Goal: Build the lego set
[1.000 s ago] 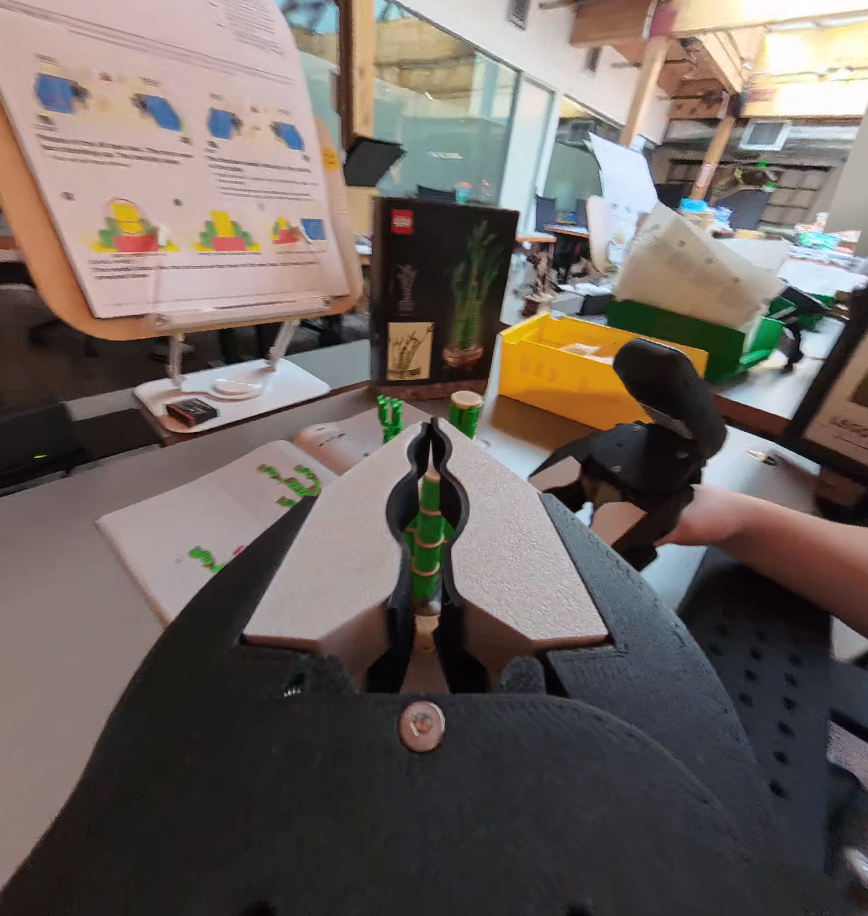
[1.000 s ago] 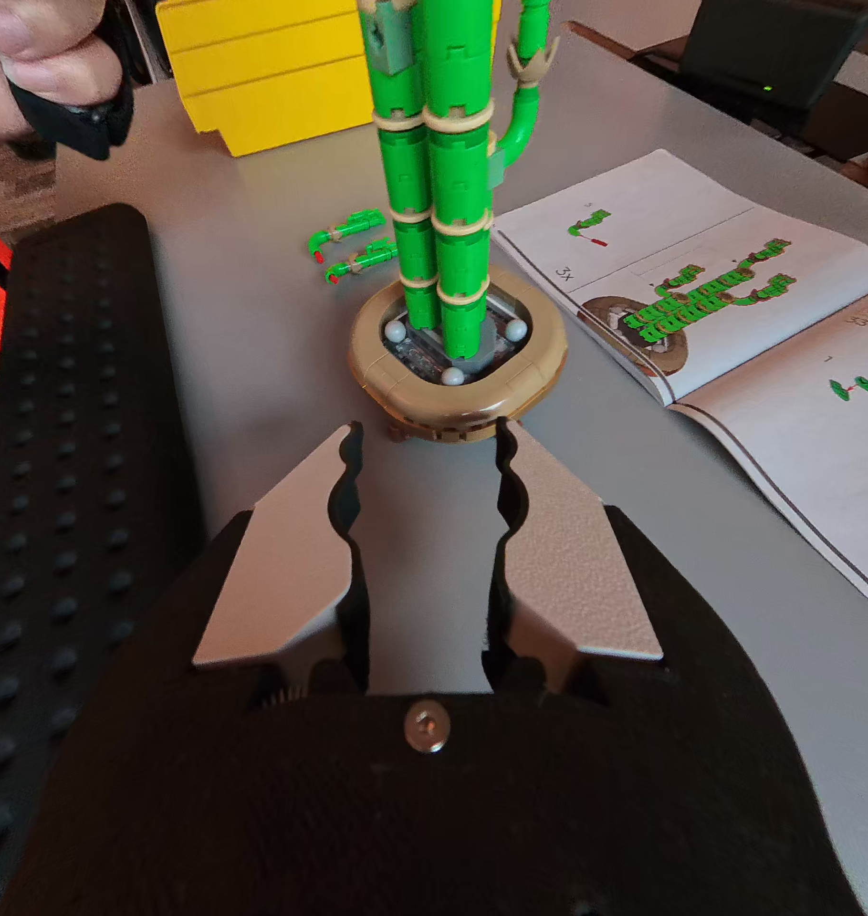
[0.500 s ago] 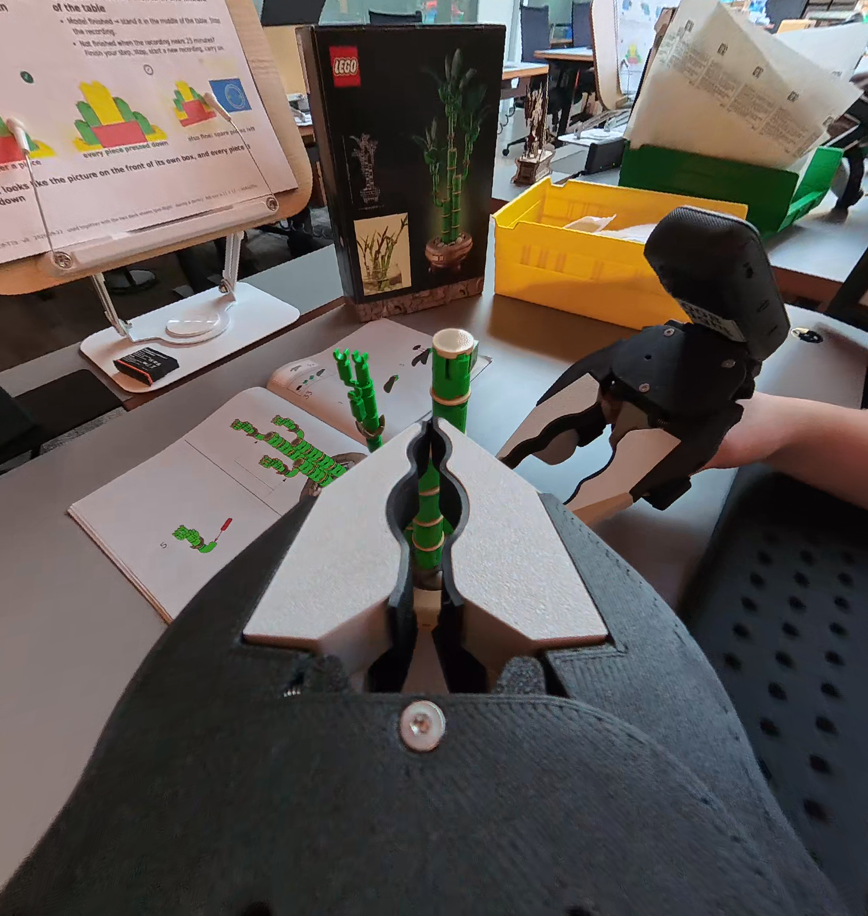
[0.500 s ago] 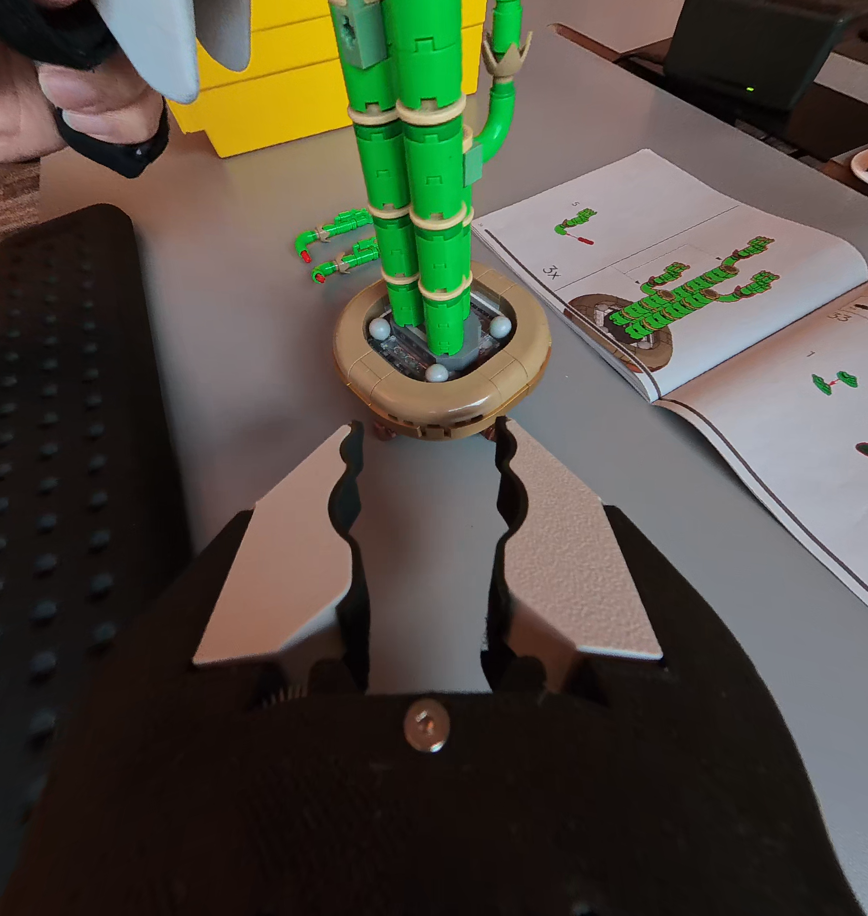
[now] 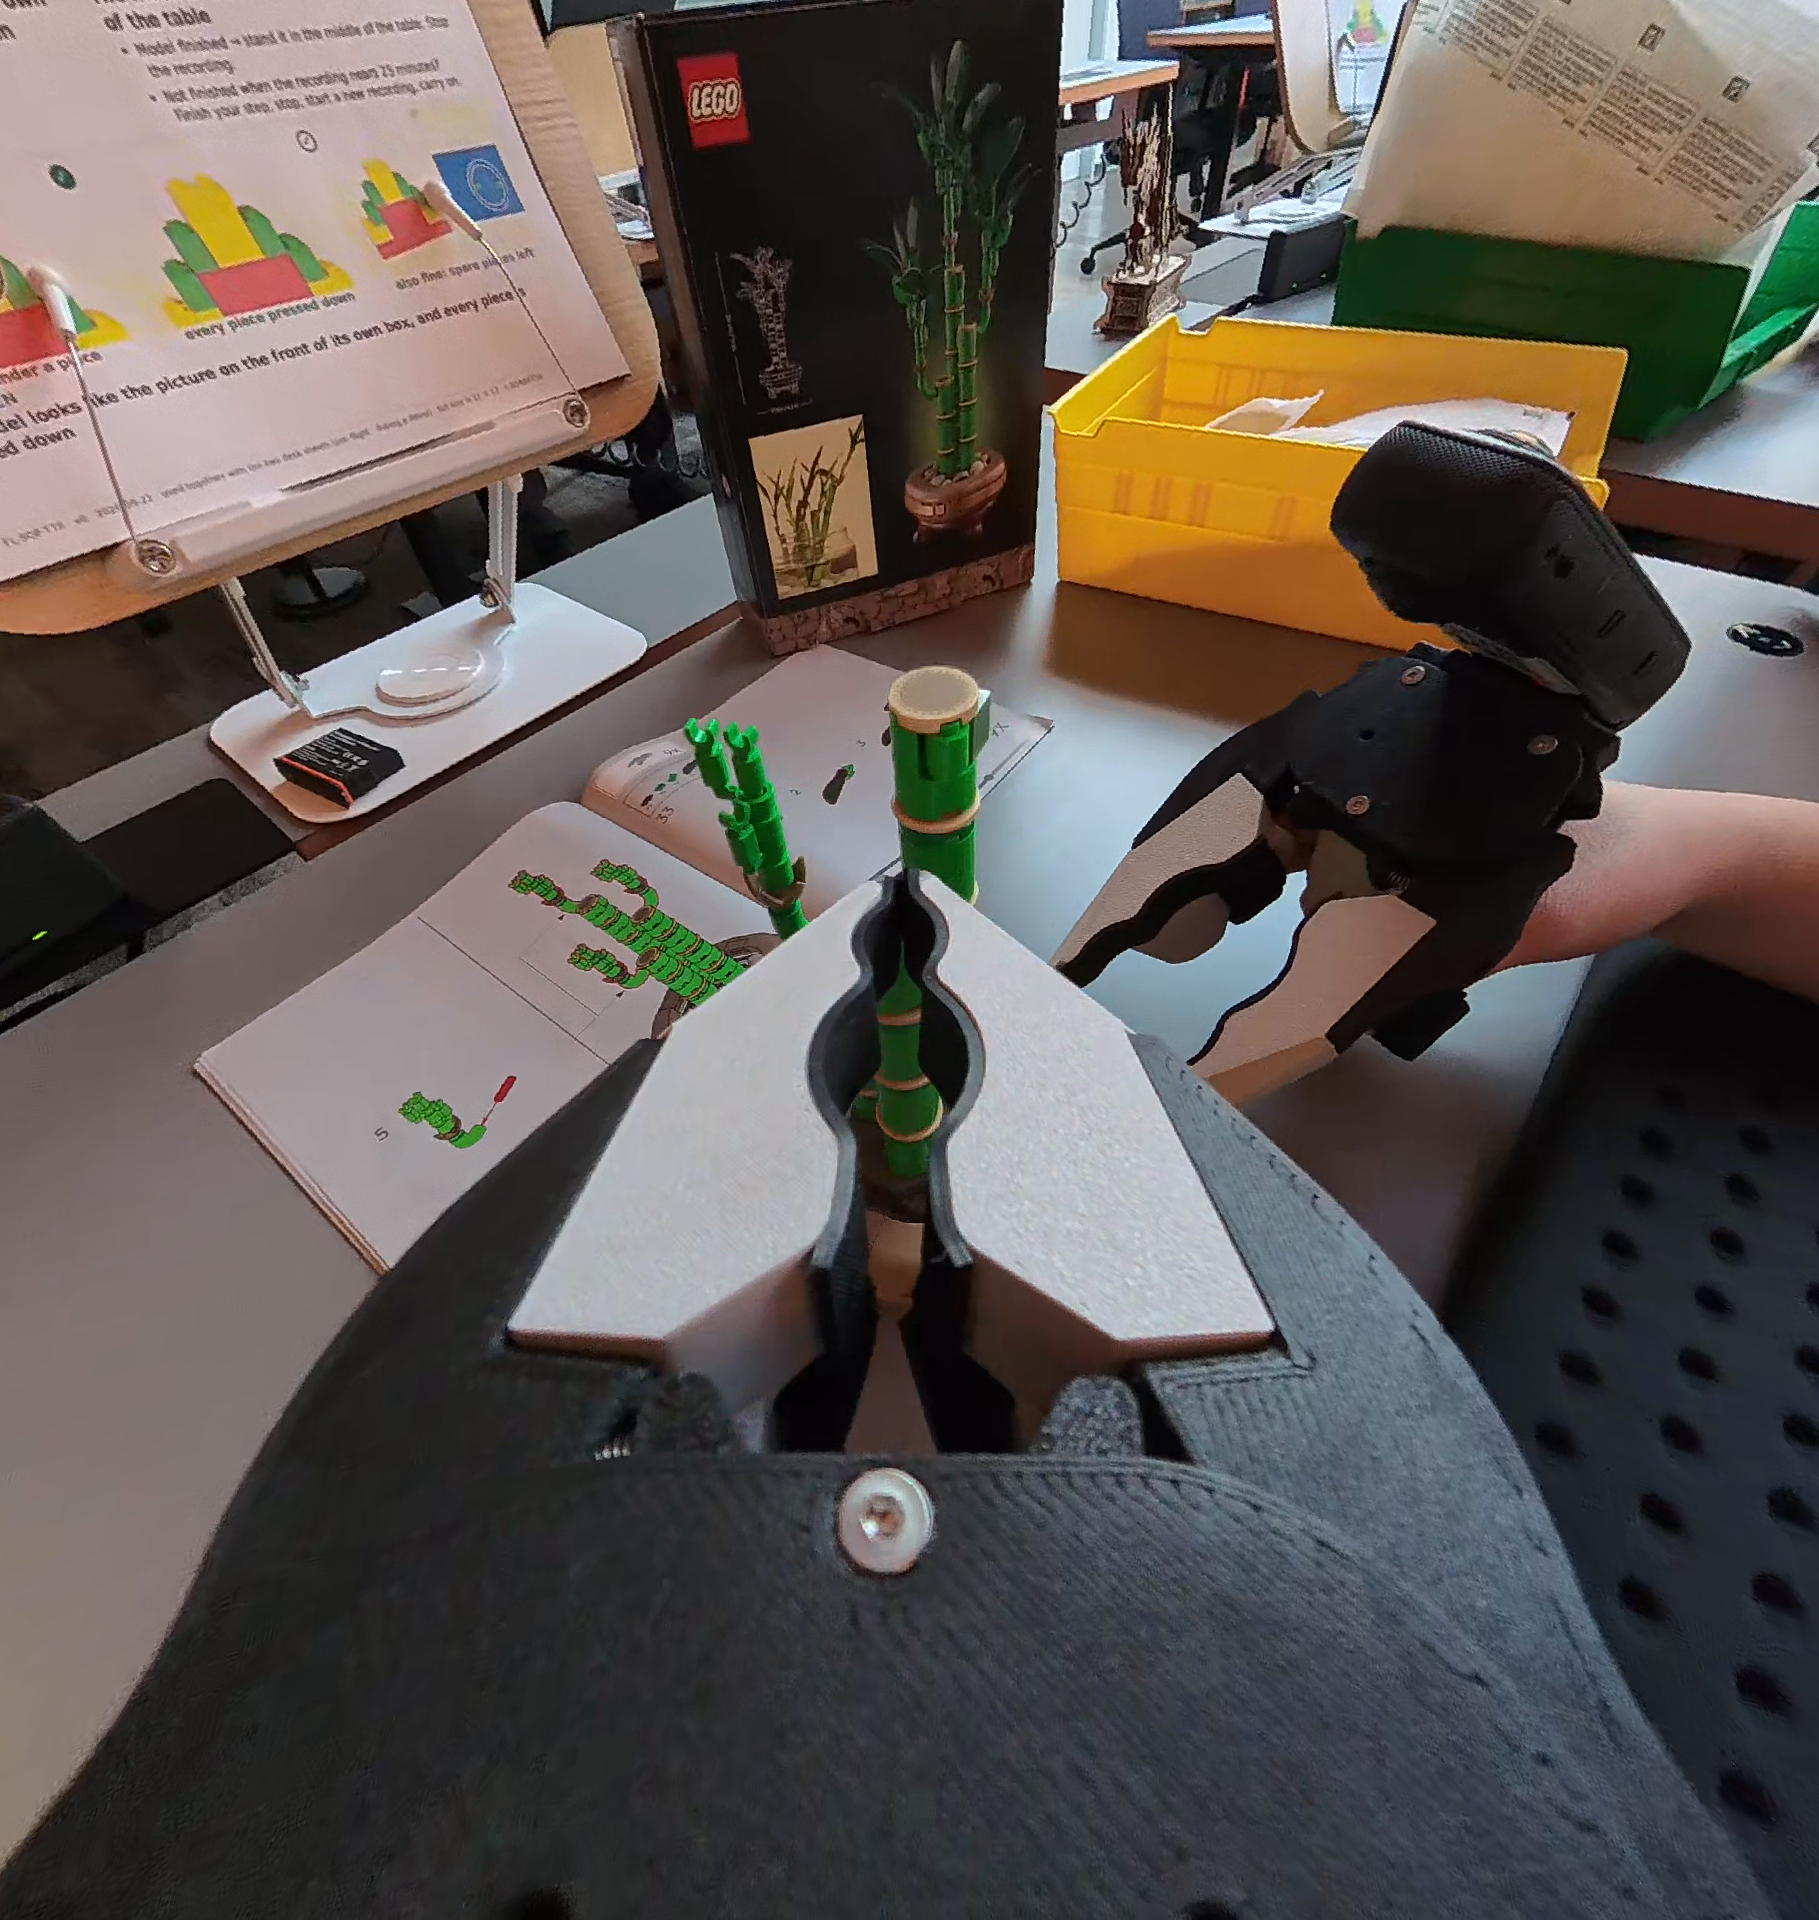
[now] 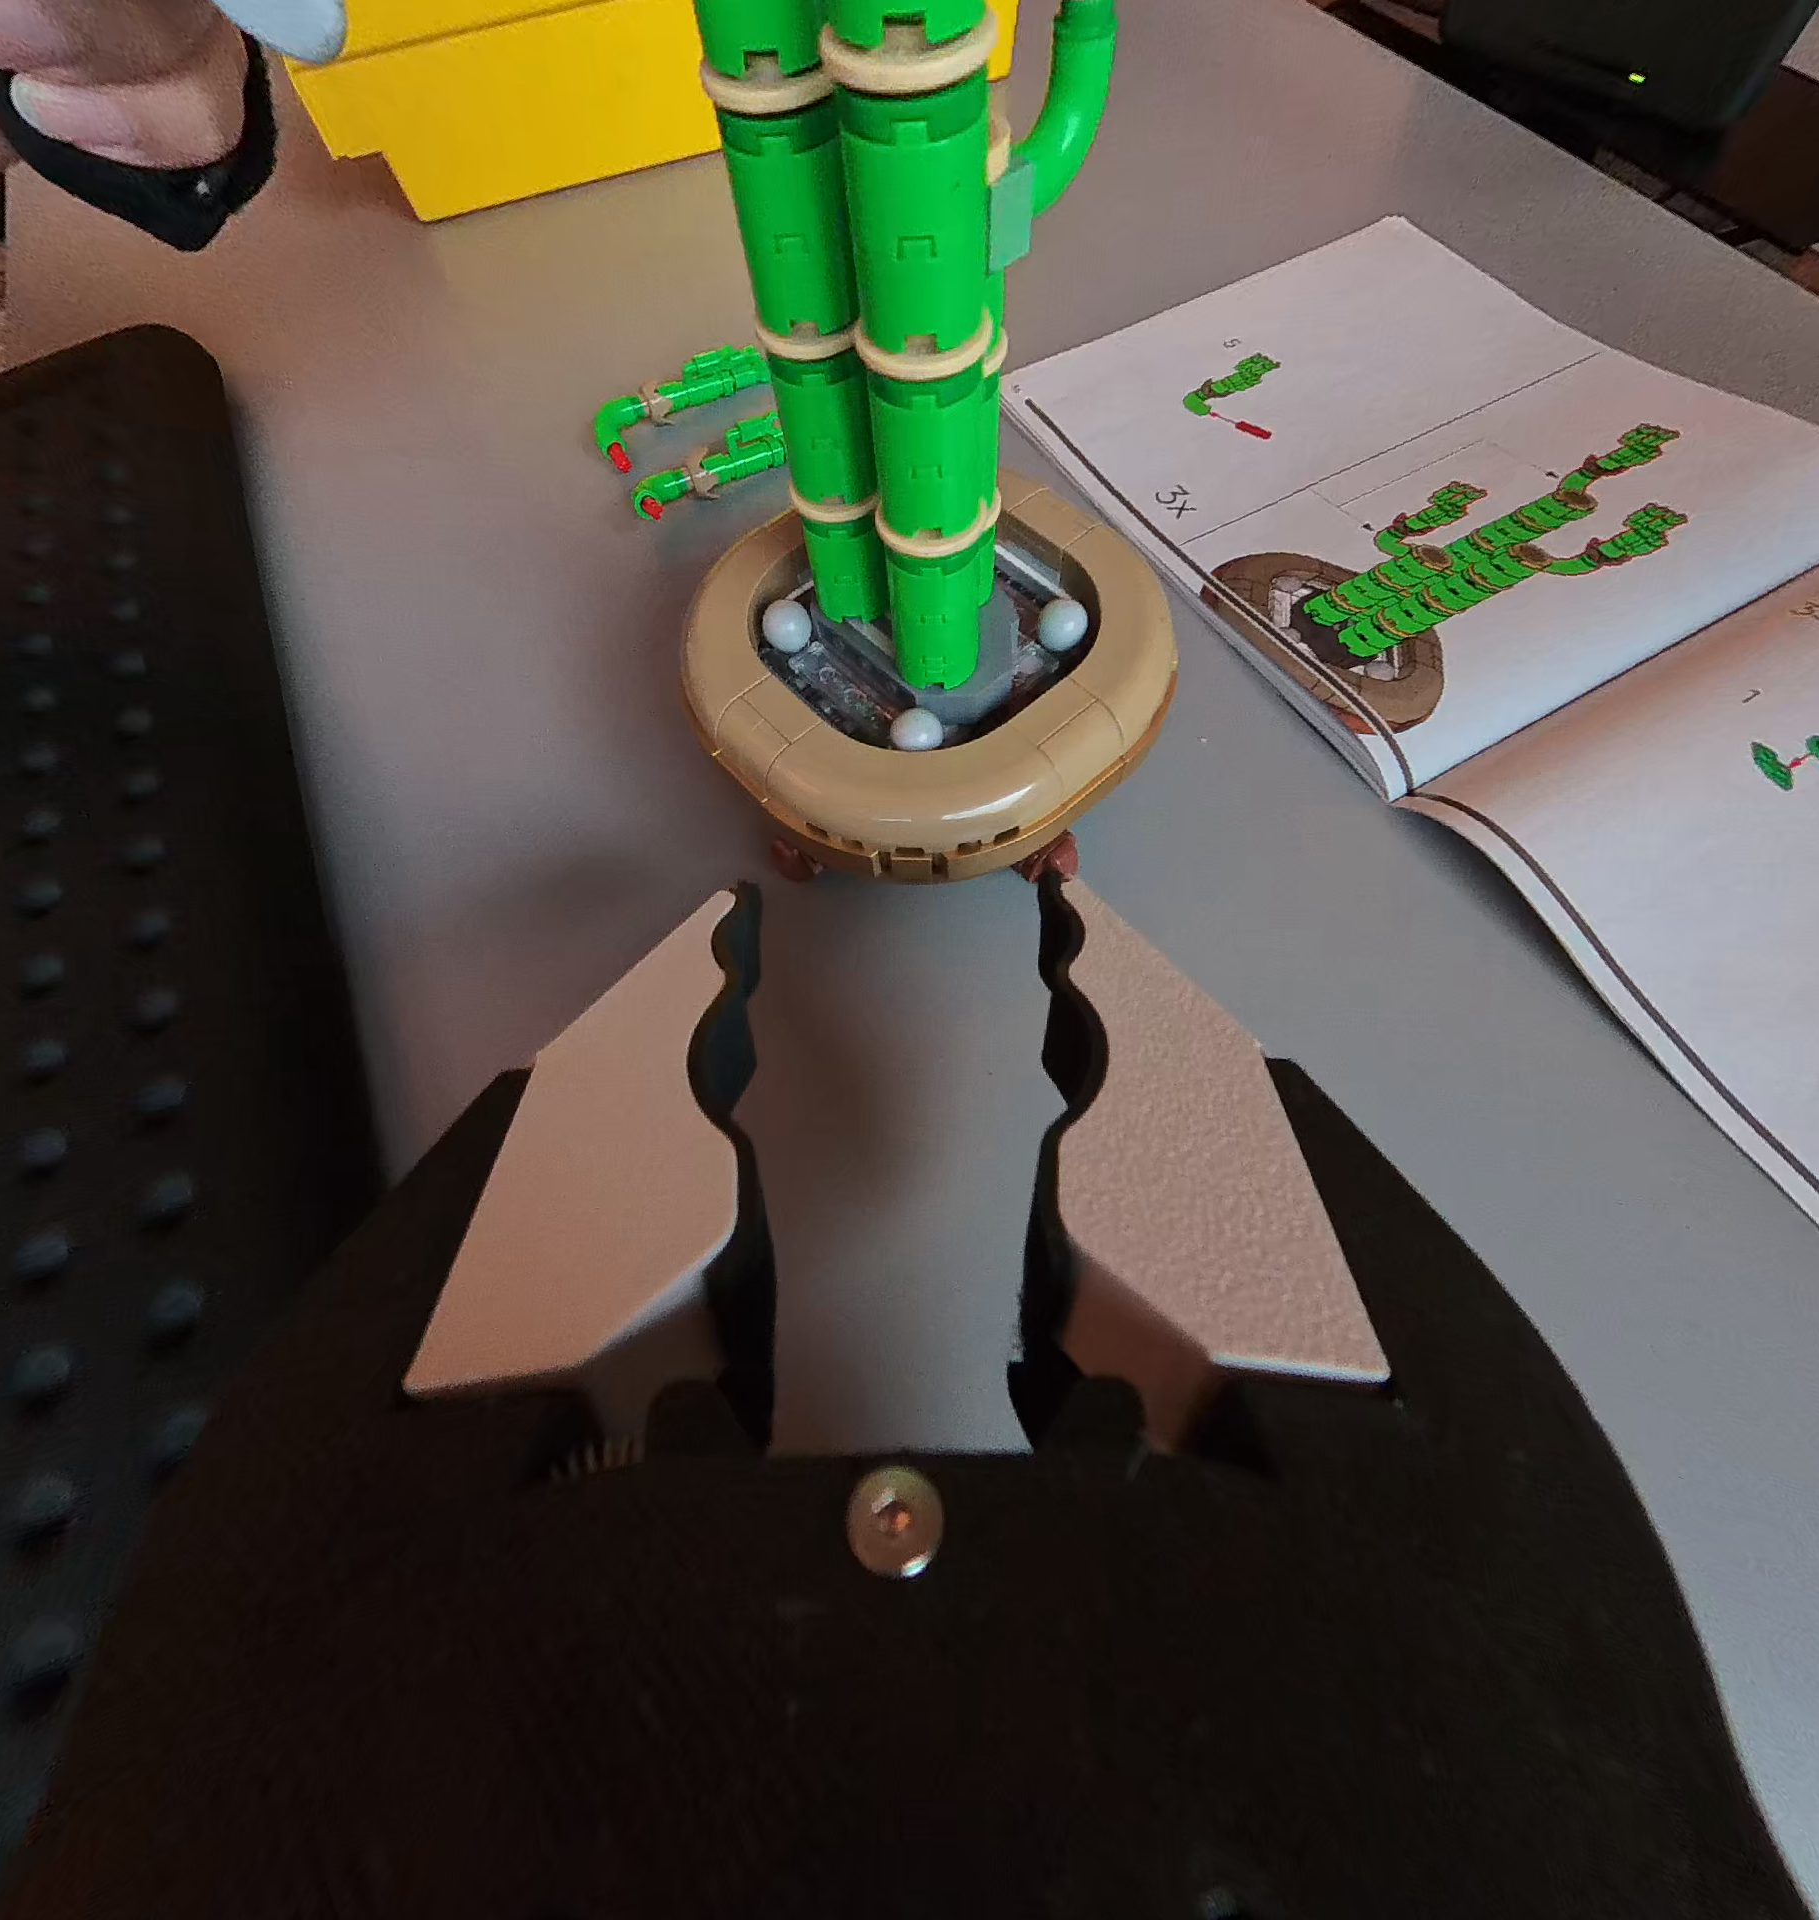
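In the left wrist view my left gripper (image 5: 900, 894) fills the lower half of the frame, its jaws drawn together with the tips almost touching. Through the gap I see a green bamboo stalk (image 5: 931, 790) standing beyond them, so I judge the jaws hover above the model and clamp nothing (the stalk runs through the opening only as a matter of sightline). Held there, I think they are ready to steady the top of the plant.

In the right wrist view my right gripper (image 6: 894, 914) sits low at bottom centre, jaws wide apart and empty, the tips just short of the tan pot (image 6: 926, 790) in the middle of the frame. I judge that spread is meant to take the pot's base.

The pot stands upright on the grey table (image 6: 469, 582), bearing the stalks, grey-white balls (image 6: 785, 623) around their feet, and a curved side branch (image 6: 1066, 114) at the upper right of the stalks. Just behind the pot, left of the stalks, lie two small branch pieces (image 6: 692, 442) with red tips, not yet fitted, I judge.

The open instruction booklet (image 6: 1456, 416) lies to the right, placed for reading. Farther back, a yellow bin (image 5: 1300, 499) sits at upper right and the set's box (image 5: 863, 312) stands at upper centre as a reference.
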`<state>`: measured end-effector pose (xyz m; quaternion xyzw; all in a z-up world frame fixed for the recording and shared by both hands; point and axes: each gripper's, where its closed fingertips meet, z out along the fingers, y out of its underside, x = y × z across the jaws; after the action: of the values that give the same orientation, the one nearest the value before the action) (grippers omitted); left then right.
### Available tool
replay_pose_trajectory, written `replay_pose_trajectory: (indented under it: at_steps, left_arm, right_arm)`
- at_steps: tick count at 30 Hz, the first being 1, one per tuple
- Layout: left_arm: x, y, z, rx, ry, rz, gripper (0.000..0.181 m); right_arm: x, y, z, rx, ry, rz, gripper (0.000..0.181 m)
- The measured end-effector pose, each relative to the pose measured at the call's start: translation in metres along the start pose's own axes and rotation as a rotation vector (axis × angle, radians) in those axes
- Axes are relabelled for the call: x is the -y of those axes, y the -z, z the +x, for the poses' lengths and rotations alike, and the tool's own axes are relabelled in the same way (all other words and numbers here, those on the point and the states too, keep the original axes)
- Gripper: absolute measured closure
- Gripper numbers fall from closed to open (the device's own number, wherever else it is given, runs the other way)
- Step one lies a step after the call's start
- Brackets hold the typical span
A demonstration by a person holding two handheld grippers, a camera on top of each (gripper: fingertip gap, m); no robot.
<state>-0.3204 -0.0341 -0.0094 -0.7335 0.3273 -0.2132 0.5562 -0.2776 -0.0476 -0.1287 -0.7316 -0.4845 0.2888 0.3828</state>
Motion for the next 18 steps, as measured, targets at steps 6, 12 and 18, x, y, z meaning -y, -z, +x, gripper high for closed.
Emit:
replay_pose_trajectory:
  at_steps: [6, 12, 18]
  left_arm:
    - [0.0, 0.0, 0.001, 0.009, -0.01, 0.011, 0.181]
    - [0.006, 0.001, -0.001, 0.054, -0.022, 0.067, 0.181]
    - [0.027, 0.063, -0.044, 0.13, 0.217, 0.294, 0.151]
  right_arm:
    - [-0.002, -0.001, 0.0, 0.002, -0.002, -0.007, 0.127]
    - [0.002, 0.001, 0.002, -0.003, -0.01, 0.013, 0.126]
    - [0.006, 0.005, 0.005, -0.013, -0.016, 0.032, 0.126]
